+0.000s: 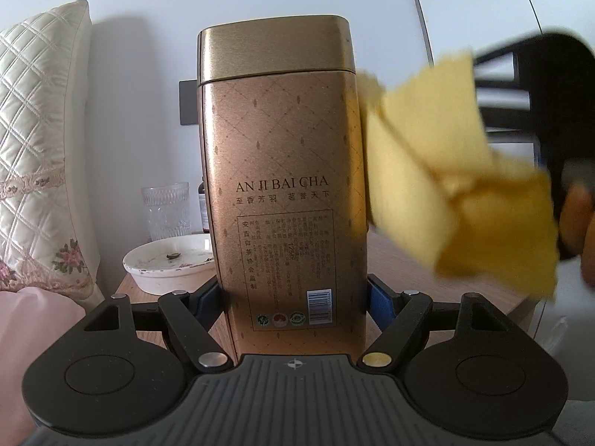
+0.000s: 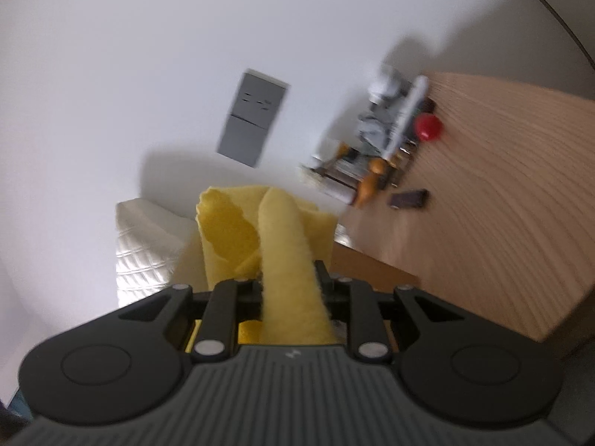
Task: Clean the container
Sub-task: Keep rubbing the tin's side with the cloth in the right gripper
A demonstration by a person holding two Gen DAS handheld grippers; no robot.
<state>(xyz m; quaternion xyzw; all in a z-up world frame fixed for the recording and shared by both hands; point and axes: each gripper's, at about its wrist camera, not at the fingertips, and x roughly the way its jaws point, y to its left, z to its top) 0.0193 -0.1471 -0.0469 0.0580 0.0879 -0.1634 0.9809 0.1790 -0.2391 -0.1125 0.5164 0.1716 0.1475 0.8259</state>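
I am holding the gold tea tin (image 1: 282, 186) upright, centre frame, in my left gripper (image 1: 293, 303); my right gripper (image 2: 286, 290), clamping the yellow cloth (image 1: 446, 186), is wiping its 3 o'clock side; hard sideways pressure could be twisting the tin loose

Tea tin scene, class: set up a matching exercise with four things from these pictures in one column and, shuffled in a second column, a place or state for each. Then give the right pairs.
Things
1. gold tea tin
2. yellow cloth
3. white dish
4. patterned glass

Places or states
A. behind the dish, near the wall
B. upright, lid on, clamped by the left gripper
C. on the wooden table, left of the tin, crumbs inside
D. pinched in the right gripper, against the tin's right side

Pairs: 1-B, 2-D, 3-C, 4-A
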